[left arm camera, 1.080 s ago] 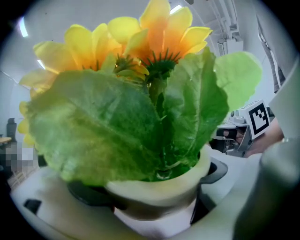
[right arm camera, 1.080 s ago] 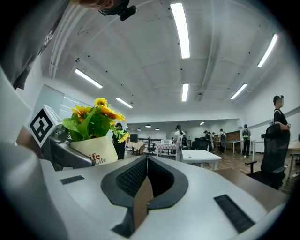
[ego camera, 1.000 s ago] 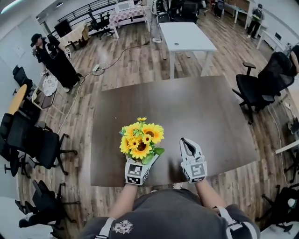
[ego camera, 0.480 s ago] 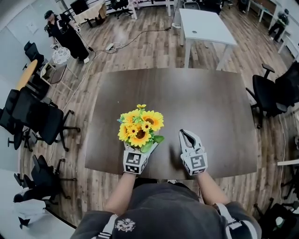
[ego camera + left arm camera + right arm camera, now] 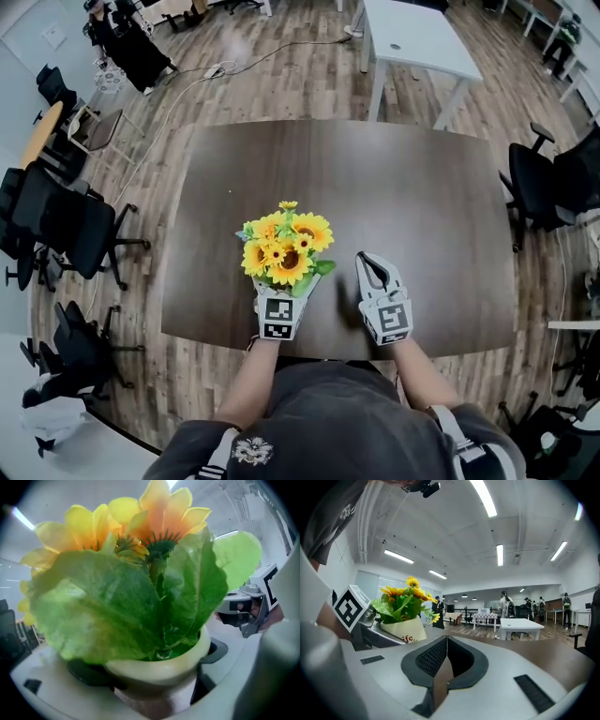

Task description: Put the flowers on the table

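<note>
A bunch of yellow sunflowers [image 5: 284, 251] with green leaves stands in a small cream pot [image 5: 161, 665]. My left gripper [image 5: 284, 293] is shut on that pot, holding it upright over the near part of the dark brown table [image 5: 403, 197]. In the left gripper view the leaves and blooms fill the frame, and the pot sits between the jaws. The pot [image 5: 404, 629] with the flowers [image 5: 404, 597] also shows at the left of the right gripper view. My right gripper [image 5: 371, 269] hovers just right of the flowers, shut and empty, its pads pressed together.
A white table [image 5: 419, 42] stands beyond the dark table's far edge. Black office chairs [image 5: 58, 220] sit at the left and another chair [image 5: 548, 178] at the right. A person in black [image 5: 127, 42] stands far left by a cable on the wood floor.
The view has tilted down, so the table fills more of the frame. Both grippers and the flowers keep nearly the same place over the table's near part.
</note>
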{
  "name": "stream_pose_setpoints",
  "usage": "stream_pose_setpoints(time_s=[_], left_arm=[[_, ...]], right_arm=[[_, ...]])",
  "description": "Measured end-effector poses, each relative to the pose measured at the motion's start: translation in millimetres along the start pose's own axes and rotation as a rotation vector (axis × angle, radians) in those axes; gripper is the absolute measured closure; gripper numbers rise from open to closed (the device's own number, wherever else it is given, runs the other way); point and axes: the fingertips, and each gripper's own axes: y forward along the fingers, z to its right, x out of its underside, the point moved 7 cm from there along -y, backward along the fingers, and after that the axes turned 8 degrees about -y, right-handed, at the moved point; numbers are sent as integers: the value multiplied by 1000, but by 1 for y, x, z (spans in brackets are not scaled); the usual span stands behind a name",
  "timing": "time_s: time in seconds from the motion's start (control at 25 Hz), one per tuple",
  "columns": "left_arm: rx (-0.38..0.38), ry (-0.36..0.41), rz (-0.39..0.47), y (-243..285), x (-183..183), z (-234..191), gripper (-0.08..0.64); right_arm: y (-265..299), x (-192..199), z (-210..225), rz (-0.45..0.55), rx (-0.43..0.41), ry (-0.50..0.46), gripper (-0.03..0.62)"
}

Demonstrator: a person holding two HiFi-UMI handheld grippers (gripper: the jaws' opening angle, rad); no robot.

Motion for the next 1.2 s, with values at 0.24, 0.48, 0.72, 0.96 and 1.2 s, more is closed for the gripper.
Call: stream_pose_setpoints(time_s=[0.24, 0.48, 0.72, 0.96, 1.2], left_arm=[[-29, -31, -39, 20, 25, -11, 8], [-66, -67, -93, 29, 54, -26, 8], [-81, -77, -139, 38, 81, -28, 8], [-101, -113, -186, 43, 108, -27, 8], [-99, -137, -231, 45, 113, -30, 8]], right_arm=[[14, 20, 10, -57, 61, -38, 569], [29, 40, 8, -107, 51, -27, 569], [34, 54, 10, -141, 53, -30, 569], [33, 60, 6, -156, 53, -22, 568], [43, 55, -6, -152, 25, -17, 568]])
